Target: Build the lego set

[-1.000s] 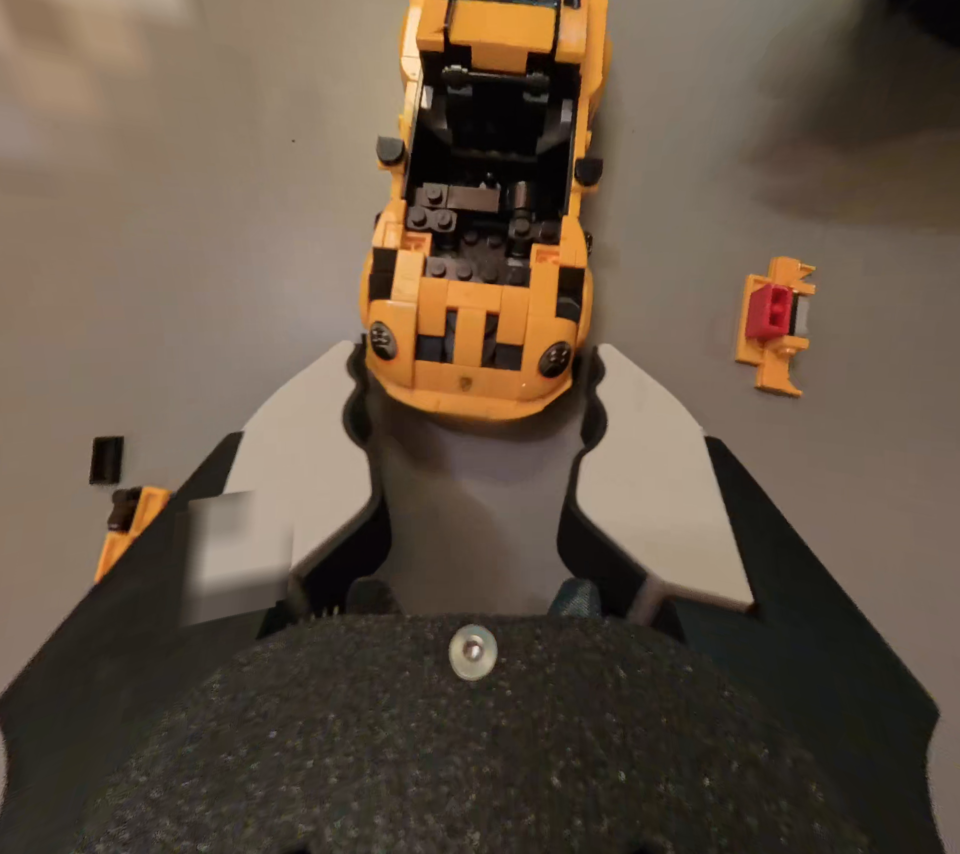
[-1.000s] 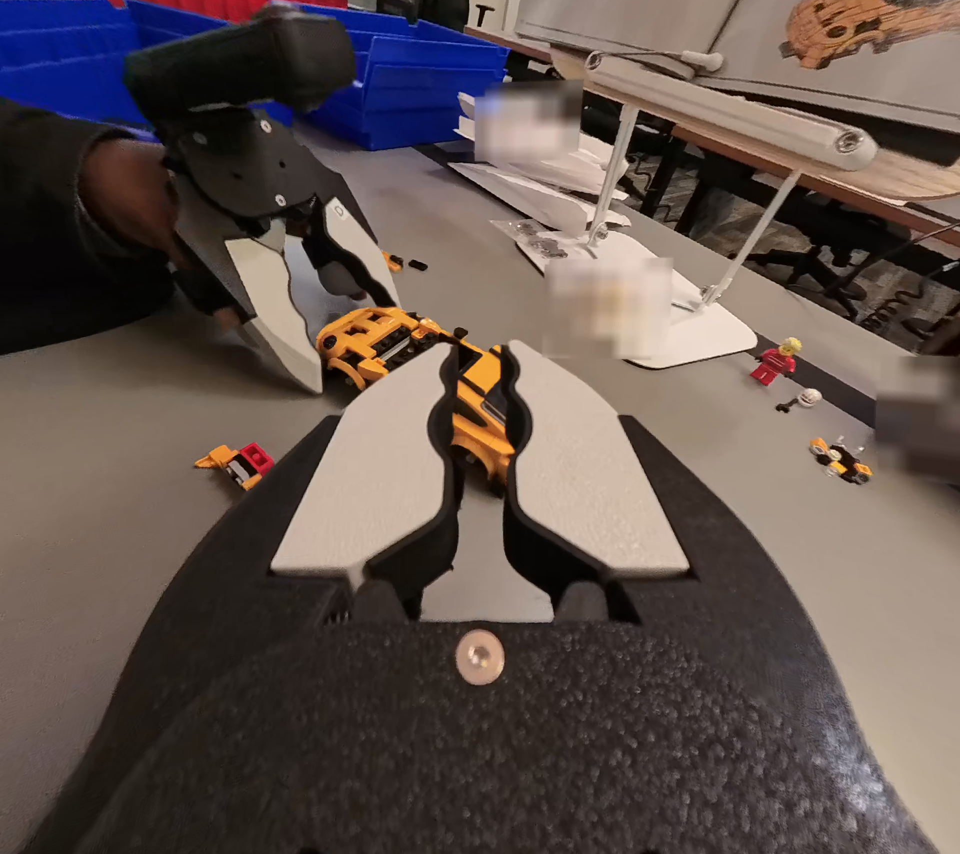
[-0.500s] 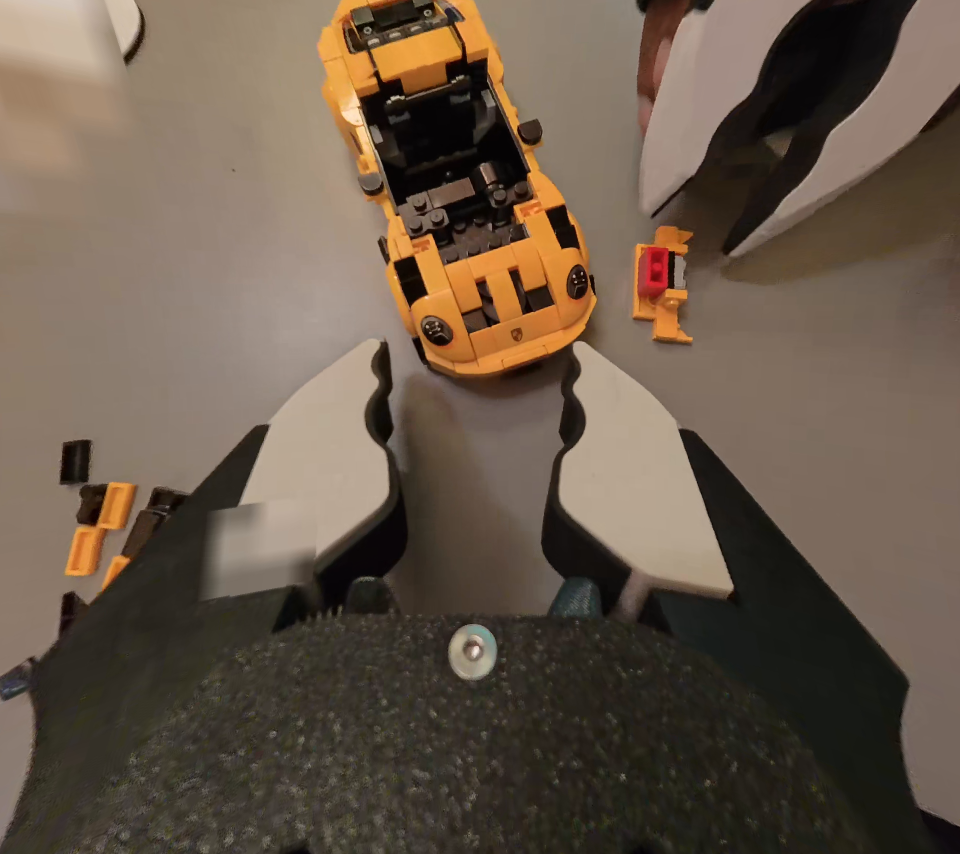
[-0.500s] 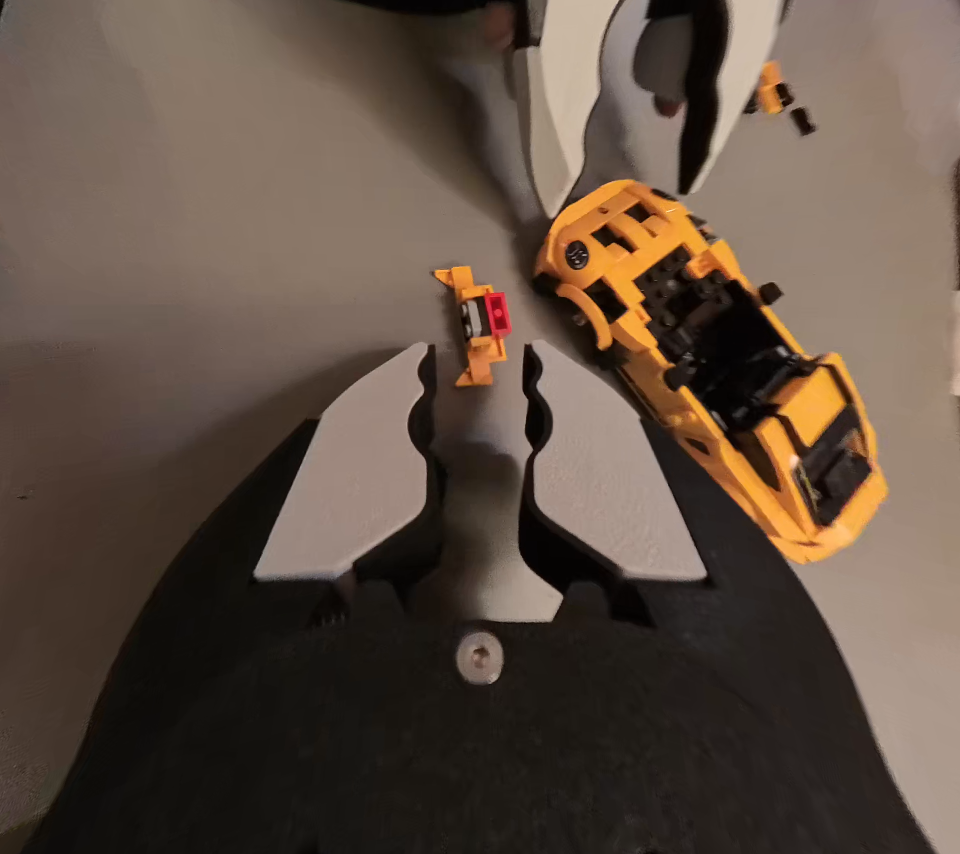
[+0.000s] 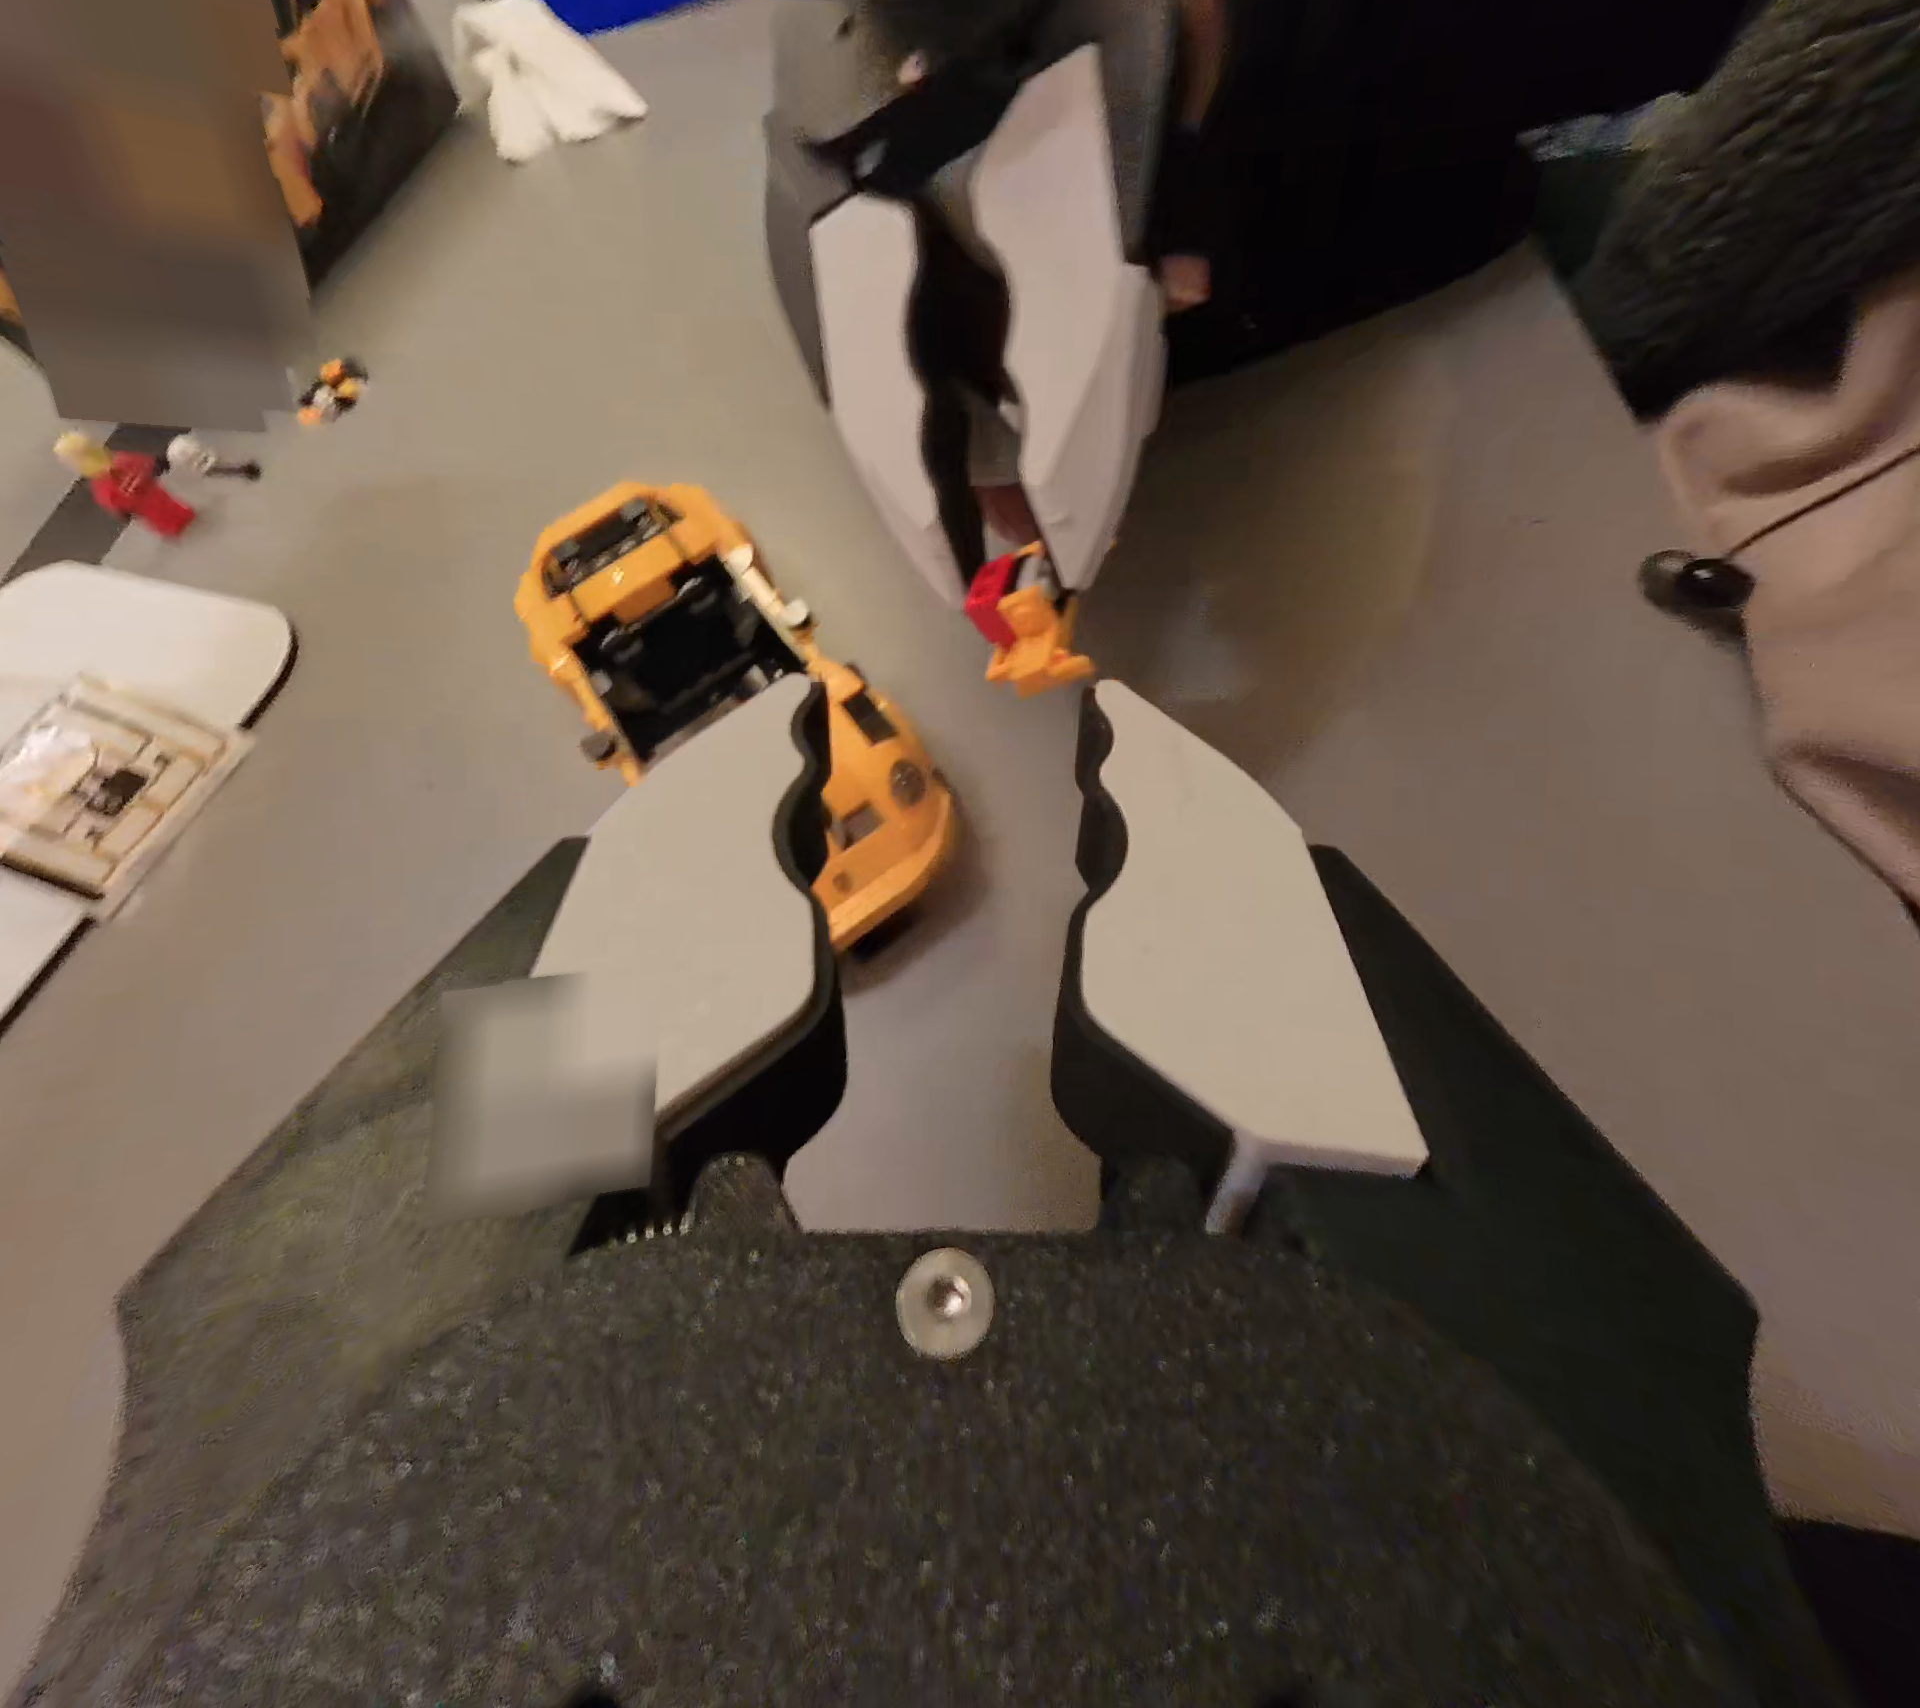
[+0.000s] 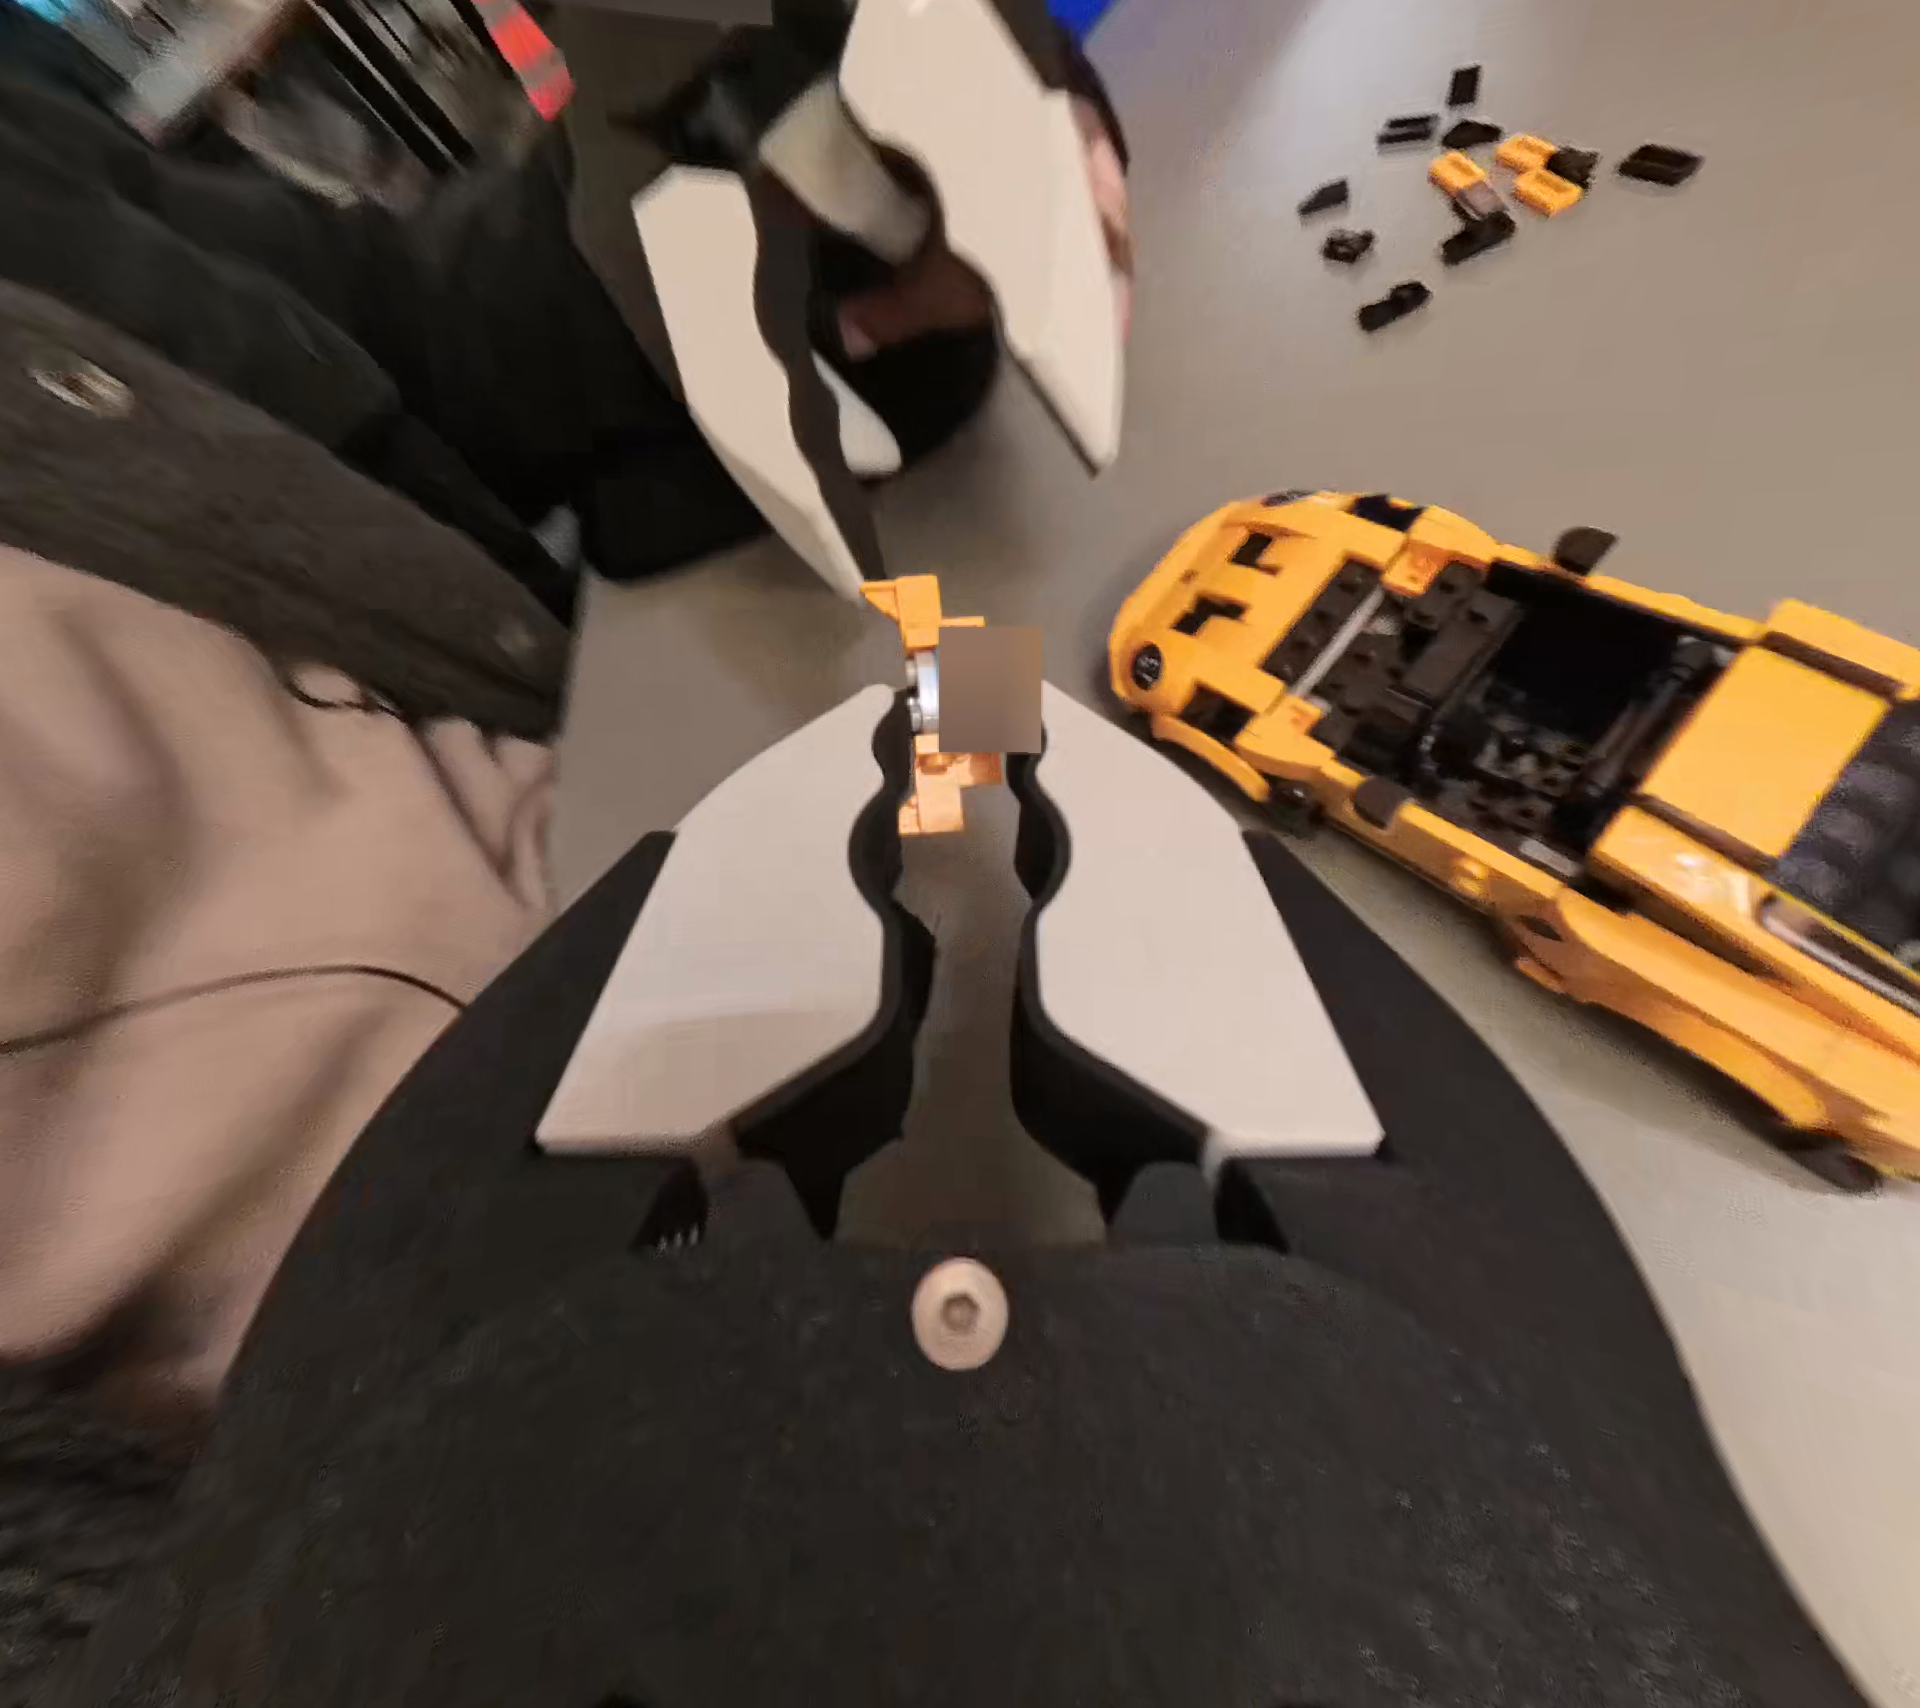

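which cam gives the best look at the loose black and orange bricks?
Right wrist view: the loose bricks lie scattered in the open on the grey table, beyond the orange car. Left wrist view shows none of that pile, only the car.

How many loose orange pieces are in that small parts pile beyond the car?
3 orange pieces, close together among the black pieces: one left, one upper middle, one right. Blur may hide others. The orange sub-assembly in the right claw is not counted.
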`<state>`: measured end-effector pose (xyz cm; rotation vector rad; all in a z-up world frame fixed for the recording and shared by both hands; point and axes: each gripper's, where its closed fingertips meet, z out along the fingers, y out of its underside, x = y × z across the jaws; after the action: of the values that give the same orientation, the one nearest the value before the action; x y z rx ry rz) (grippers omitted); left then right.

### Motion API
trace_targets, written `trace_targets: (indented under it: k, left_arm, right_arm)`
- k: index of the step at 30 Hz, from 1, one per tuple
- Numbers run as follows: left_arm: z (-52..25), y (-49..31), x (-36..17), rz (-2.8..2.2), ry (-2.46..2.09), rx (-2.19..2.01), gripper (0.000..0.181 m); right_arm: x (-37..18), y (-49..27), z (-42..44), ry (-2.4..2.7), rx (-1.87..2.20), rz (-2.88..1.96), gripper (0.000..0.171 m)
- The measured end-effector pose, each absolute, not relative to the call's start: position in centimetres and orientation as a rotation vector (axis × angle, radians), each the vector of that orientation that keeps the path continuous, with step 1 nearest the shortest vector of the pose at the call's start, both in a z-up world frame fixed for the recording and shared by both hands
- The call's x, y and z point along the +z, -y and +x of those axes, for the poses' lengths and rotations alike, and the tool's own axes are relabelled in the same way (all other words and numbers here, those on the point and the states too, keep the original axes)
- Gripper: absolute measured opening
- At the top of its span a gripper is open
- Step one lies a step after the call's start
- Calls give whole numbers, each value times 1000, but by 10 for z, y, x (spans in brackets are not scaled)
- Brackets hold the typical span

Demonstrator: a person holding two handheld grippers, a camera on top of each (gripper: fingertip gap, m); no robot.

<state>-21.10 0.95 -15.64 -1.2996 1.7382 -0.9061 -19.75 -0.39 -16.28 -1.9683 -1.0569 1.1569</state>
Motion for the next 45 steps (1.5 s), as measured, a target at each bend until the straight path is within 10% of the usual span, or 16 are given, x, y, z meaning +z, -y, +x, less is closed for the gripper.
trace_targets:
  k: [18, 45]
  left_arm:
    - [-199, 23, -141, -1048, -1772, -844, 17]
    - [-201, -13, -118, -1313, -1425, -1155, 16]
  right_arm:
    - [-138, 23, -210, 842, 1786, -1893, 17]
    - [-102, -20, -183, 702, 1406, -1584, 31]
